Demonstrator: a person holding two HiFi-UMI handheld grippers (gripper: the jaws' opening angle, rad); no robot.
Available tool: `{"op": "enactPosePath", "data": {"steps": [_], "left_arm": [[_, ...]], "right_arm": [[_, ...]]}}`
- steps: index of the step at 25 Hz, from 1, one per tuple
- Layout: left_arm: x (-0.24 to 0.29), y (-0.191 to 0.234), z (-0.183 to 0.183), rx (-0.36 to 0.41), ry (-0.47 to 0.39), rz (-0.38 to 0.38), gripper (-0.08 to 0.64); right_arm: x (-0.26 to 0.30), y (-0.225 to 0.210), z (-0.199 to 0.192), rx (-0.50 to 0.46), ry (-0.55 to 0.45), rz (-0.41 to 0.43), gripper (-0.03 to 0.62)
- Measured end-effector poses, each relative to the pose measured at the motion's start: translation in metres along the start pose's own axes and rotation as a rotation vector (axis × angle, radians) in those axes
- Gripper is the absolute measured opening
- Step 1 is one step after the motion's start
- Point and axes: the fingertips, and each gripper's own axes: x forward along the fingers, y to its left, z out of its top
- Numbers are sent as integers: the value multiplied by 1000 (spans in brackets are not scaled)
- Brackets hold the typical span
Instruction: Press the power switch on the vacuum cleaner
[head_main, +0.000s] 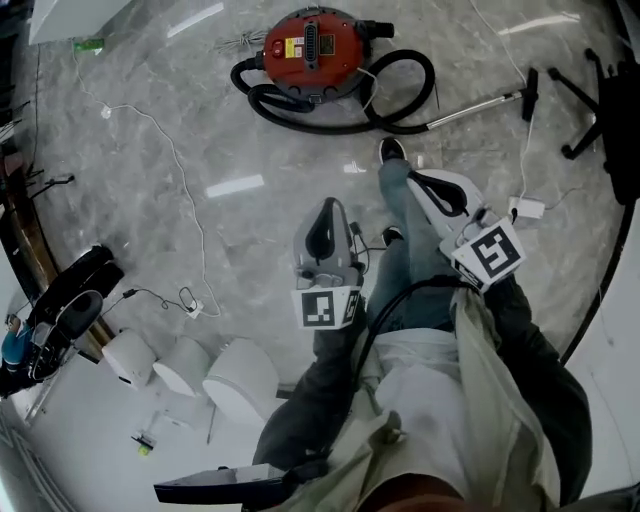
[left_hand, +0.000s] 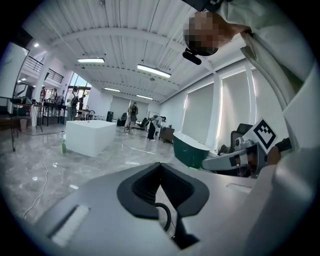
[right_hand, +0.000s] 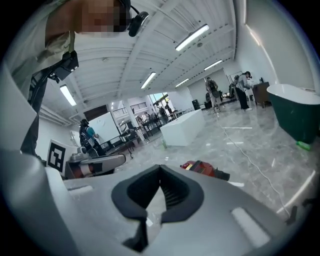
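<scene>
Vac (head_main: 312, 45) at 12 o'clock, well apart from L gripper (head_main: 328, 205) & R gripper (head_main: 413, 178); both jaws closed, nothing held; R's aimed closer.

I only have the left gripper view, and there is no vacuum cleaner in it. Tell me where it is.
Observer: The red vacuum cleaner sits on the floor, out ahead of the person's shoe, near the top of the head view.
Operator: Describe what lies around it.
Observer: Its black hose loops round the body, and a metal wand runs off to the right.
Operator: Report the right tongs.
Observer: The right gripper has its tongs shut, with nothing between them.
</scene>
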Motion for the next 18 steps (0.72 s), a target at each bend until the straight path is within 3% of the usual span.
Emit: {"op": "enactPosePath", "data": {"steps": [9, 18], "left_arm": [[-150, -41, 18, 34, -104, 51, 0], [-265, -113, -4, 40, -73, 65, 0]], "right_arm": [[-114, 96, -8, -106, -65, -56, 2], [-220, 157, -39, -49, -81, -75, 2]]}}
